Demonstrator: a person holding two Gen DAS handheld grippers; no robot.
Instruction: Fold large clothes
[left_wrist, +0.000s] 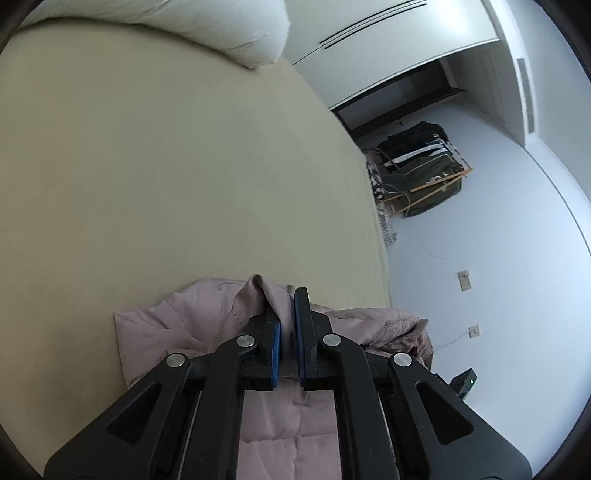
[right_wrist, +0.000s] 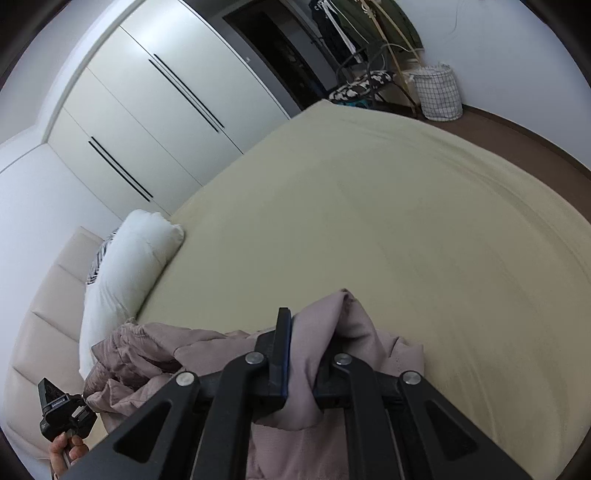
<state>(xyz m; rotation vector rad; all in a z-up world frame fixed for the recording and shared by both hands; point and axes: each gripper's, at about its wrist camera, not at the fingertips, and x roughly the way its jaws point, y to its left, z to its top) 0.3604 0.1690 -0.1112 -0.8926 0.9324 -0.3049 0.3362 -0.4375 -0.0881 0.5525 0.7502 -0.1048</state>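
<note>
Fabric fills both grips: the left gripper (left_wrist: 287, 314) pinches a pink fold of the jacket (left_wrist: 192, 325), and the right gripper (right_wrist: 306, 339) is clamped on another bunch of it. The jacket hangs between them, its long axis running gripper to gripper, over the near edge of the bed (right_wrist: 369, 206). Pillow (right_wrist: 125, 266) and wardrobe (right_wrist: 155, 110) lie beyond.

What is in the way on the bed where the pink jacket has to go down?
Nothing visible. Both grippers already grip the pink jacket, and the bed sheet ahead of it lies bare. The white pillow sits off at the headboard end.
</note>
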